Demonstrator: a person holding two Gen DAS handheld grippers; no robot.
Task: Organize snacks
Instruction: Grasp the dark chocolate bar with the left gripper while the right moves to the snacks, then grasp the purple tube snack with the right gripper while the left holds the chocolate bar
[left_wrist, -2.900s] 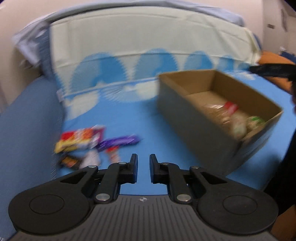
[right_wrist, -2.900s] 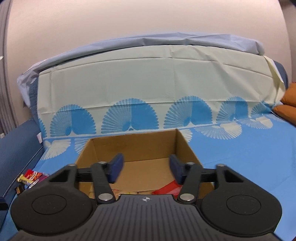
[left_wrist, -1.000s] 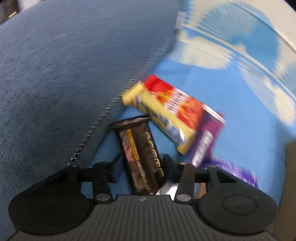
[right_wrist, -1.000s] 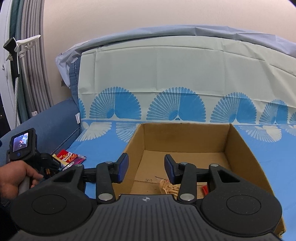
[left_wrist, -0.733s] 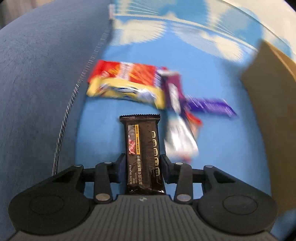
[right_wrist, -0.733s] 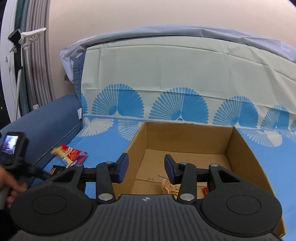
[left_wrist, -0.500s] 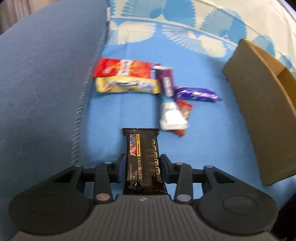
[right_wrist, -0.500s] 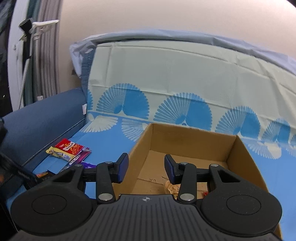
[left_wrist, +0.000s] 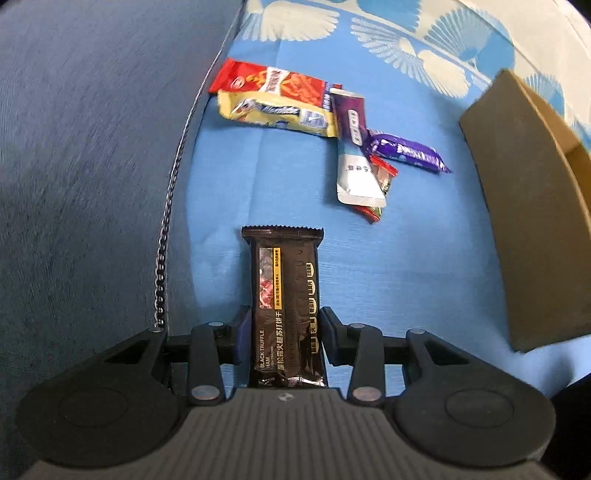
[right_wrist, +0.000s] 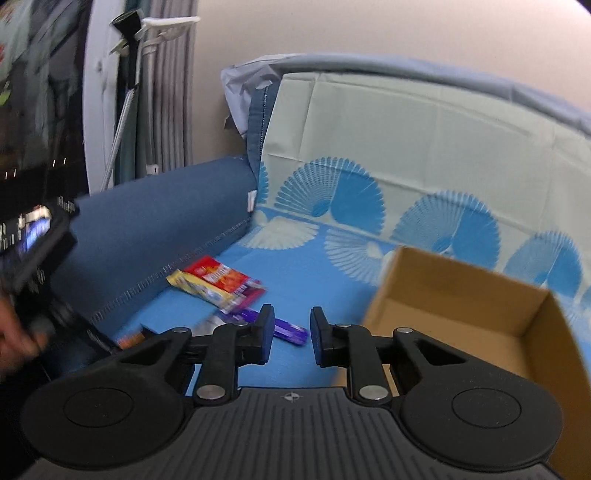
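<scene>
The black snack bar (left_wrist: 286, 306) is pinched lengthwise by the left gripper (left_wrist: 284, 339), probably for carrying to the cardboard box (left_wrist: 532, 221) at its right. The right gripper (right_wrist: 291, 334) is held spread and apparently empty, with the box just right of it.

Open lane: we see bare blue sheet (left_wrist: 406, 266) between the snack pile (left_wrist: 314, 114) and the cardboard box (left_wrist: 532, 206).
Left barrier: the dark blue bolster (left_wrist: 81, 166) rises along the sheet's edge, just beside the pile.
Right barrier: the box's outer wall stands upright.
Box access: we see its top open (right_wrist: 461, 310).
Rear limit: the patterned backrest (right_wrist: 406, 147) closes the far side.
</scene>
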